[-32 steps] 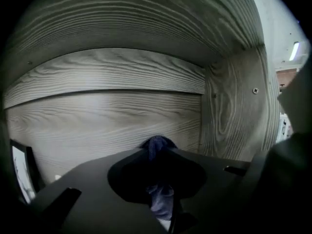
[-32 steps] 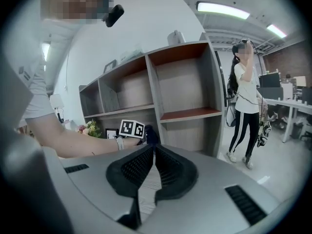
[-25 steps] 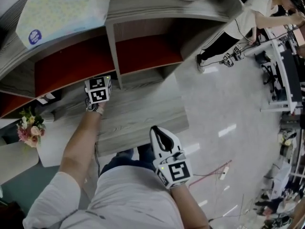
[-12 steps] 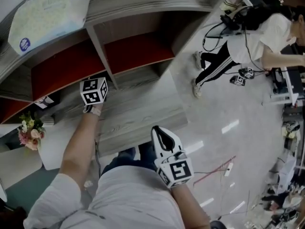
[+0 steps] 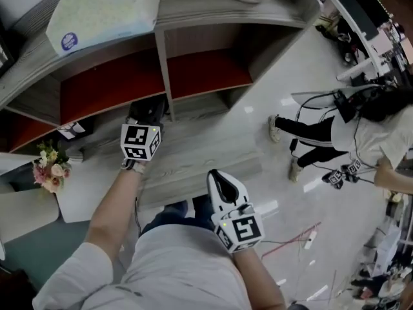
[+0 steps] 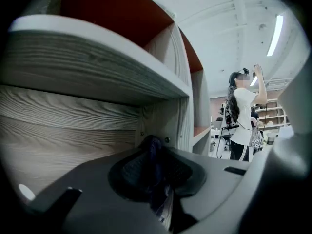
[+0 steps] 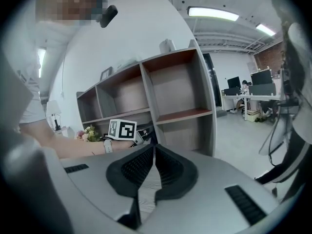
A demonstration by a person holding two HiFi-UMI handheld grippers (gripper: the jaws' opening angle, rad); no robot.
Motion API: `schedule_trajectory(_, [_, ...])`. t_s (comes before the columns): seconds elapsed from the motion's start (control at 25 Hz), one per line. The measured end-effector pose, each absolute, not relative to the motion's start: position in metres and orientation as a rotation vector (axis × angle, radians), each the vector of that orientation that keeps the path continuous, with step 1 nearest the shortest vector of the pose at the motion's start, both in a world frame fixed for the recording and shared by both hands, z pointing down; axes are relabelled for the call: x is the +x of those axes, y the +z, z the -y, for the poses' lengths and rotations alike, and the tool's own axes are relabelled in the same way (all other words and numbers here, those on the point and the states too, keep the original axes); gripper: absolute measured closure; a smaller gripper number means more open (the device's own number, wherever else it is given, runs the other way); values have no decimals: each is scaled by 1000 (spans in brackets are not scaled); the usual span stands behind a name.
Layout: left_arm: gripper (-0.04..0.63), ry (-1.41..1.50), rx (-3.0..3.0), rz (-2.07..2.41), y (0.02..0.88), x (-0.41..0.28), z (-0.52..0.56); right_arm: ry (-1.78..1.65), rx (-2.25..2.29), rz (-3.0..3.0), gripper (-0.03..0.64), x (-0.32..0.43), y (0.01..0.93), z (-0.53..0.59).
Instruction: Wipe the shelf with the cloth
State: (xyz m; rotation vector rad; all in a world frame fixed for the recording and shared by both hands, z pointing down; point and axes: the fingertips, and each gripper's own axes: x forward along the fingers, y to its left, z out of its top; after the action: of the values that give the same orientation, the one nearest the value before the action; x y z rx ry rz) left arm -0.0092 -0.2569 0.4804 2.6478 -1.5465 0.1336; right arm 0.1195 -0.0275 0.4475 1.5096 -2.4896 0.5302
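- A grey wood-grain shelf [image 5: 193, 8] with red back panels fills the upper half of the head view; an upright divider [image 5: 165, 70] splits its compartments.
- The left gripper [image 6: 156, 165] reaches into the low compartment just left of that divider. Its jaws are clamped on a dark cloth [image 6: 152, 147], which bunches up between the ribbed pads.
- From the head view, the cloth [image 5: 148, 112] shows as a dark bundle just beyond the gripper's marker cube, at the bottom board near the foot of the divider. Whether it presses on the board cannot be told.
- The left gripper view shows a shelf board [image 6: 97, 67] overhead and a pale wood panel behind the cloth.
- The right gripper [image 5: 218, 181] hangs near the person's lap, over the front edge of the low wooden board and well apart from the cloth. Its jaws are drawn together with nothing between them; only a thin slit shows.
- A soft white packet [image 5: 103, 11] lies on the shelf top.
- A small bunch of flowers [image 5: 50, 170] stands at the left.
- Another person [image 5: 361, 131] is on the shiny floor to the right.
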Motion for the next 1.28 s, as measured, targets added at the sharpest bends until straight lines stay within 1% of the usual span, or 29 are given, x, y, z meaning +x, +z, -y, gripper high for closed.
schedule_trajectory(0.44, [528, 108, 2787, 1377, 453, 4, 197, 519, 1464, 2556, 592, 82, 440, 34])
schedule_trajectory(0.88, [528, 145, 2645, 1402, 447, -51, 153, 476, 1405, 2618, 592, 64, 437, 55])
schedule_trajectory(1.28, [528, 283, 2547, 1503, 442, -97, 111, 449, 1252, 2701, 592, 48, 429, 90])
